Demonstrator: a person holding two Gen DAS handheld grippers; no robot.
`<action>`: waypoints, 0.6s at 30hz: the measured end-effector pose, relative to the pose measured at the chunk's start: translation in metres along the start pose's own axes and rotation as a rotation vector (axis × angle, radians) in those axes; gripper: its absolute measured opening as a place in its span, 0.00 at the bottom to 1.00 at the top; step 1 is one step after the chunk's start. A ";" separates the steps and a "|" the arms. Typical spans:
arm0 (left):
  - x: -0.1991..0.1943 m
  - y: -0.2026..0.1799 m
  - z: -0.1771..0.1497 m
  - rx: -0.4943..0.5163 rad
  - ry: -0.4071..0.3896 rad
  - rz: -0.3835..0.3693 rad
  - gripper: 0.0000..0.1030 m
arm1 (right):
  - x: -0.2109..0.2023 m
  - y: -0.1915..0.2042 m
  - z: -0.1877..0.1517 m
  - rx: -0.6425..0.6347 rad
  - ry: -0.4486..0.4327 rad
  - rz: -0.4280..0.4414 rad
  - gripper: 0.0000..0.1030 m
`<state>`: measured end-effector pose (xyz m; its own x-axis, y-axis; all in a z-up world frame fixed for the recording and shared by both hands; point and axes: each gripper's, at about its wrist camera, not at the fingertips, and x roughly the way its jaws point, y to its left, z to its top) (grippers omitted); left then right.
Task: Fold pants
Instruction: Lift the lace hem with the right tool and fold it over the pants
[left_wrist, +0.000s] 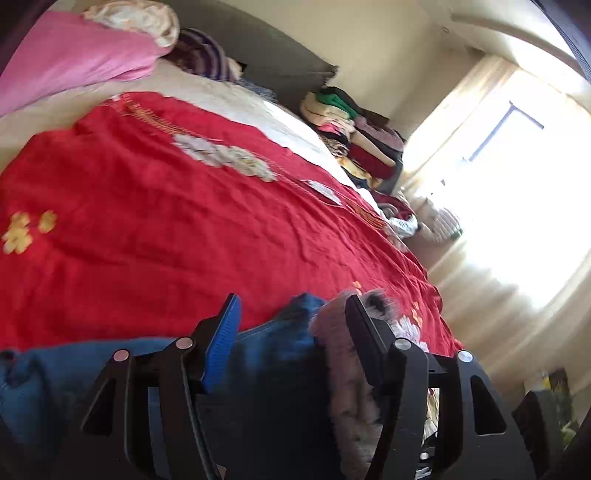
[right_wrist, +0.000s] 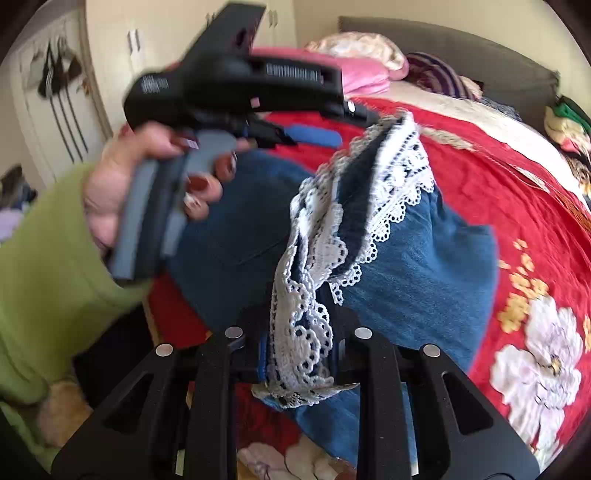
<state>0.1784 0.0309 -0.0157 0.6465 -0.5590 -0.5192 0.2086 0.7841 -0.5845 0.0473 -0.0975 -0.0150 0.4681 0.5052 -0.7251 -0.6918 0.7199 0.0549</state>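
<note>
Blue denim pants (right_wrist: 417, 280) with white lace hems (right_wrist: 391, 184) lie on a red bedspread (right_wrist: 498, 192). My right gripper (right_wrist: 299, 350) is shut on the lace hems of the legs and holds them lifted above the rest of the pants. My left gripper (left_wrist: 291, 314) is open, its jaws wide apart, with blue denim (left_wrist: 273, 347) and a fuzzy pale lining edge (left_wrist: 340, 369) lying between its fingers. The left gripper also shows in the right wrist view (right_wrist: 314, 133), held by a hand in a green sleeve, above the pants.
Pink pillow (left_wrist: 70, 55) and striped cloth (left_wrist: 207, 55) lie at the head of the bed. Stacks of folded clothes (left_wrist: 351, 133) stand beside the bed's far side. A bright curtained window (left_wrist: 517, 177) is at the right. A white wardrobe (right_wrist: 55, 103) stands at the left.
</note>
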 end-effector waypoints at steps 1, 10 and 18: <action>-0.001 0.009 -0.003 -0.033 0.005 0.001 0.61 | 0.007 0.004 -0.002 -0.012 0.022 0.006 0.22; 0.006 0.023 -0.014 -0.064 0.049 0.006 0.61 | -0.038 -0.010 0.001 0.030 -0.086 0.100 0.53; 0.022 0.022 -0.025 -0.067 0.123 0.034 0.61 | -0.044 -0.118 0.011 0.229 -0.087 -0.064 0.55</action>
<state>0.1792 0.0290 -0.0552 0.5569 -0.5642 -0.6096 0.1355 0.7858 -0.6035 0.1148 -0.1996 0.0180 0.5596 0.4871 -0.6705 -0.5214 0.8358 0.1720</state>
